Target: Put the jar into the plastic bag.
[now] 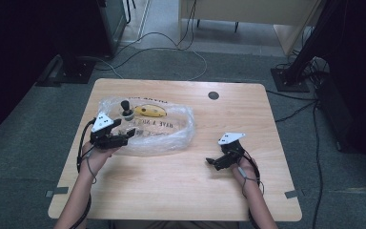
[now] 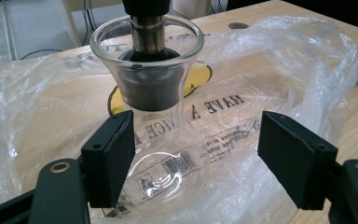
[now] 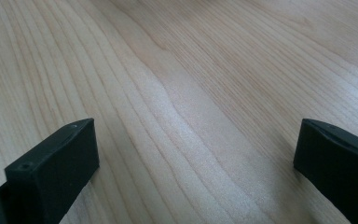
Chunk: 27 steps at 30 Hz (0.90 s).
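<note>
Currently we find the left gripper (image 2: 193, 154) open around a glass flask (image 2: 156, 135) lying on the plastic bag (image 2: 298, 60) at frame centre, apparently lining up a grasp; pads not pressing. Our right gripper (image 3: 196, 163) rests open, empty, over bare table (image 3: 191, 70).

Left tool (image 1: 129, 135) and right tool (image 1: 210, 162) both gape, forearms extended.

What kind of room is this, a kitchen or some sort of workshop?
Most likely a lab or recording studio, not a kitchen. A lone wooden table stands on grey carpet, cables trail across the floor, and dark stand bases sit beside it. The person works a handheld tool at a plastic bag.
</note>
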{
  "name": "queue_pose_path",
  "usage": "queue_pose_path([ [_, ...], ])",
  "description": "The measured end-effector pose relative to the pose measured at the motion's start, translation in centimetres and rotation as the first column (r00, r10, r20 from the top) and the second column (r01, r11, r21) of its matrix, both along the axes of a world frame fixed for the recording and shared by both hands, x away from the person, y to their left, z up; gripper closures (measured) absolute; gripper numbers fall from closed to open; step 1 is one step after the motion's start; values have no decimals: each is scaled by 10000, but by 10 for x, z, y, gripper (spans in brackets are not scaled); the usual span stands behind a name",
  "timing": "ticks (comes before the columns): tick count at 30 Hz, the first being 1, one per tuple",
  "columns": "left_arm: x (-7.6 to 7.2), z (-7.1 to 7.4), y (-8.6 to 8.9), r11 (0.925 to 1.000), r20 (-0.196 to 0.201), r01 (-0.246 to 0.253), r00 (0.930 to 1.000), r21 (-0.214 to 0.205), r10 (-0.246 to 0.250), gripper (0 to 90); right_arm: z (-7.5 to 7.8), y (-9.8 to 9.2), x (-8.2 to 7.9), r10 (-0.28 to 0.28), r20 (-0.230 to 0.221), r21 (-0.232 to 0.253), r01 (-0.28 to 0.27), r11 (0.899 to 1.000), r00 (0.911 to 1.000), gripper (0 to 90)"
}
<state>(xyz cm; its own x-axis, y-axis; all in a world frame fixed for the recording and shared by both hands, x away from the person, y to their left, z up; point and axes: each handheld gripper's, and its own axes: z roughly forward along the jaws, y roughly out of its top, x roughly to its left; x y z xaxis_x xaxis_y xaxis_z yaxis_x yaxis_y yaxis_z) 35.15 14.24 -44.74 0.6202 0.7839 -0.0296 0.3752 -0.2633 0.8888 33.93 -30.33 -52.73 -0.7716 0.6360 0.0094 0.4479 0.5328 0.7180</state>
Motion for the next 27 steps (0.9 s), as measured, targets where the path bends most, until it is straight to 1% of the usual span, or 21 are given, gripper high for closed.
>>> queue_pose_path([
  [3,-3,1,2,9999,54,66,10000,122,-67,277,0,0,0,-1,0,-1,1,10000,10000,0],
  [15,-14,3,10,9992,134,298,9995,275,-302,277,0,0,1,85,-3,10,-85,10000,10000,0],
  [22,-18,3,15,9977,181,520,9984,441,-528,276,0,0,1,91,-5,7,-91,10000,10000,0],
  [27,-20,1,19,9957,206,713,9971,595,-726,276,0,0,1,93,-6,7,-93,10000,10000,0],
])
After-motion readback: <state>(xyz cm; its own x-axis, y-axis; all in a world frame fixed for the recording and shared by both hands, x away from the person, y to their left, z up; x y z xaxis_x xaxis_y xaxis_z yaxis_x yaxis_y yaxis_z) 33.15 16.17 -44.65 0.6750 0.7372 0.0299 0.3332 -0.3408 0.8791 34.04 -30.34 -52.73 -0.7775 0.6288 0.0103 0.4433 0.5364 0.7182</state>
